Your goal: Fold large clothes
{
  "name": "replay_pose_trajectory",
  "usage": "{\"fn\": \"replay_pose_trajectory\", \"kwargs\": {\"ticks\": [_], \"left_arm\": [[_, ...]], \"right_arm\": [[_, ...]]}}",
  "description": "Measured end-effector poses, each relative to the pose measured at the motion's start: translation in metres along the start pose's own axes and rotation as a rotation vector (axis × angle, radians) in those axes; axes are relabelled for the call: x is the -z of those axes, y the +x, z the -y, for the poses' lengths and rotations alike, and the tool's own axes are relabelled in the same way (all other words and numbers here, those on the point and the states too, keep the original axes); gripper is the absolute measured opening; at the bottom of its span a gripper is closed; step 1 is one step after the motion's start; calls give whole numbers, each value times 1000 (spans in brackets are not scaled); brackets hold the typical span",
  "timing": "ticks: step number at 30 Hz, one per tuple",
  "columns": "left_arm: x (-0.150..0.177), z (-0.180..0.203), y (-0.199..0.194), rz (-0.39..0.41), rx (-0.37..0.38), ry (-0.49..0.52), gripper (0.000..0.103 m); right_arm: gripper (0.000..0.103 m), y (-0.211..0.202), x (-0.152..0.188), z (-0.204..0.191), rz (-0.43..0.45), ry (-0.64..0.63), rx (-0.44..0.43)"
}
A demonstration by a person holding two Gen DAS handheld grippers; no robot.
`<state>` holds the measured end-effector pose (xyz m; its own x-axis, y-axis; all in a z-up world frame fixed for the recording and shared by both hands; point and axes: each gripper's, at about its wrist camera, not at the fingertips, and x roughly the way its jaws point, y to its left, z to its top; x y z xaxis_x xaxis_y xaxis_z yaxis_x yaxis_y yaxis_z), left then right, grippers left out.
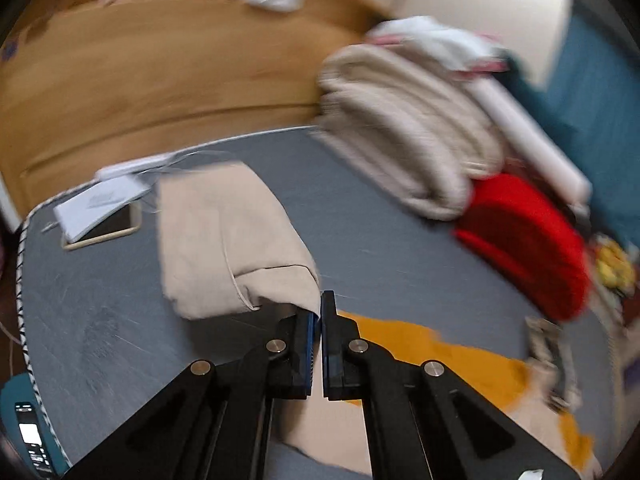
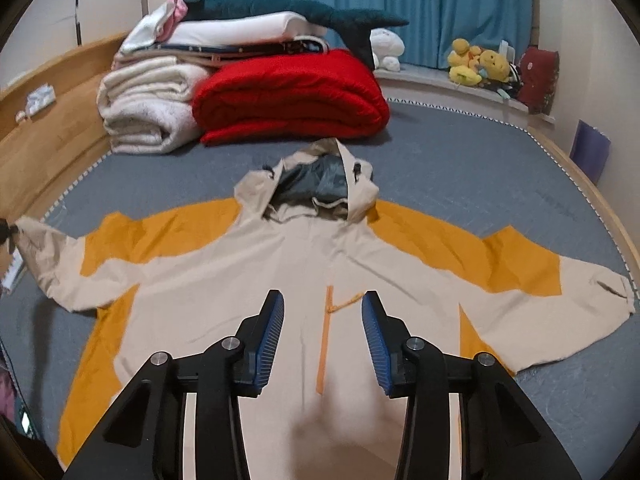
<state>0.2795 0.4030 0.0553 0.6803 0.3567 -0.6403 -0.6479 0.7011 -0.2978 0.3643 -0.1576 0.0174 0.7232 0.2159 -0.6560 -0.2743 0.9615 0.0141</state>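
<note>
A beige and orange hooded jacket (image 2: 280, 264) lies spread face up on the grey bed (image 2: 460, 168), hood toward the far end, both sleeves stretched out. My right gripper (image 2: 323, 320) is open and empty, hovering over the jacket's chest by the orange zipper. My left gripper (image 1: 319, 320) is shut on the cuff of the beige left sleeve (image 1: 224, 248), which is lifted off the bed; it shows as a dark tip at the far left of the right wrist view (image 2: 6, 234).
Folded bedding sits at the bed's head: a red quilt (image 2: 292, 96), cream blankets (image 2: 148, 112) and a white stack with a plush shark (image 2: 280, 8). A phone and booklet (image 1: 100, 216) lie near the sleeve. A wooden bed frame (image 2: 44, 128) borders the left.
</note>
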Motion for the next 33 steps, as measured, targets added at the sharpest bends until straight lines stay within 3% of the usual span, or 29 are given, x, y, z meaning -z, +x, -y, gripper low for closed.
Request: {"fn": "replay_pose_trajectory", "kwargs": {"ticks": [3,6,9,14,16,18,21,24,27,30,33], "left_arm": [[26,62,-46,-6,116,90,1],[73,133,-68,-31,255,229,1],[129,194,-58,-109,403,353,1],[213,270,-23,-318,549,506,1],[238,281,-4,-411,561,520,1],[259,283,22,-551,552,451,2],[265,275,44,-675,530,376,6],[251,266,36,-641,533,382,7],[234,252,28,-590,518,376,11],[229,246,32,-547,446,414,11],[226,240,34,-517,394,451,11]], "right_arm": [[67,-12,-6,8,22,33,-34],[74,-28,-7,15,29,60,-51],[77,-43,-5,21,46,62,-43],[79,-57,6,37,42,93,-24],[79,-54,11,42,10,117,-24],[79,-47,17,44,-31,131,-17],[79,-38,21,46,-60,147,0],[77,-25,24,45,-94,158,-11],[68,-9,30,42,-141,175,-39],[54,11,40,43,-204,238,-89],[54,36,60,43,-290,330,-153]]}}
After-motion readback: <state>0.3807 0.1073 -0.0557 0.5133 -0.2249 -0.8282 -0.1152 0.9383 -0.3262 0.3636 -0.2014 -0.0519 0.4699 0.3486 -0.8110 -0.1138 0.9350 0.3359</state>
